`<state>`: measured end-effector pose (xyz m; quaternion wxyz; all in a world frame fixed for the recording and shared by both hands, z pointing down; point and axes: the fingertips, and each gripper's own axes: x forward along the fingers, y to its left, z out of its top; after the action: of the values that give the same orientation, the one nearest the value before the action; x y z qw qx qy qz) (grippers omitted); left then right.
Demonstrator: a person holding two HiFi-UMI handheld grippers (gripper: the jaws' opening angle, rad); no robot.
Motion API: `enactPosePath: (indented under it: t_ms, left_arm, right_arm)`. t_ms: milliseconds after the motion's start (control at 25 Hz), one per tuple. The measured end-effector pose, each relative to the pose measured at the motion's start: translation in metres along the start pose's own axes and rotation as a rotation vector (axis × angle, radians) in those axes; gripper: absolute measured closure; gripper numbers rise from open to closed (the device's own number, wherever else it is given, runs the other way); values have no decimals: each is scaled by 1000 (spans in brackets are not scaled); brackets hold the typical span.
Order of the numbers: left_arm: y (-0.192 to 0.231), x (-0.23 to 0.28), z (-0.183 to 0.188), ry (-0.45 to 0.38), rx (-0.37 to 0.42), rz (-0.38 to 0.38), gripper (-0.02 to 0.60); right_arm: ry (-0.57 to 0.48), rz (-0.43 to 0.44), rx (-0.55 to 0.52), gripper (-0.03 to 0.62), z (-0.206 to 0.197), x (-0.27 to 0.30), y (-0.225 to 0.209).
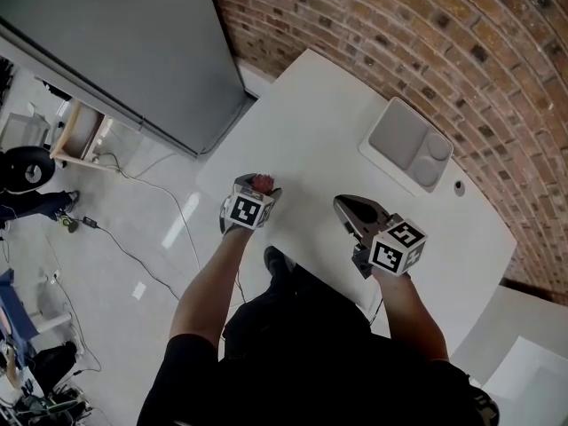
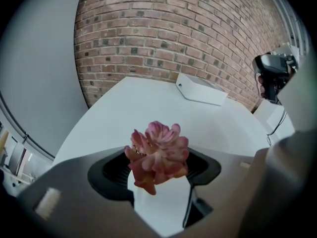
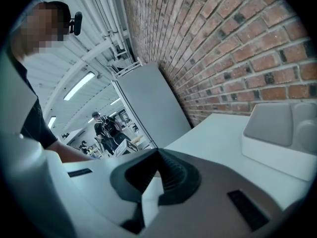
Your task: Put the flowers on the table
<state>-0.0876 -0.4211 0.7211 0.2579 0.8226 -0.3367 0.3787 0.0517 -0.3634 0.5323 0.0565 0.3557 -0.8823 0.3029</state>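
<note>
Over table [image 1: 311, 118]: left claw [image 2: 159, 173] clamps flowers [image 2: 159, 150]; tray [image 1: 401, 130] near wall [image 1: 399, 34].

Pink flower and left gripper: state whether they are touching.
Touching. The left gripper view shows the pink flower clamped between the left gripper's jaws, its petals pressed against both.

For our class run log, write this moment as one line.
left gripper: shut on flower | right gripper: shut, empty | flower: held over table | task: not yet released
</note>
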Motion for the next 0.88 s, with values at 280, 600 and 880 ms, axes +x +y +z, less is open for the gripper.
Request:
enactPosePath:
  t_ms: [280, 600, 880]
  left_arm:
    - [-1, 12, -5, 25, 27, -7, 279]
    - [6, 16, -14, 48, 29, 13, 279]
    - [6, 6, -10, 41, 41, 31, 256]
  right_arm:
    - [1, 0, 19, 586, -8, -5, -10]
    - [-3, -2, 36, 586, -16, -11, -19]
    - [-24, 31, 35, 586, -8, -6, -19]
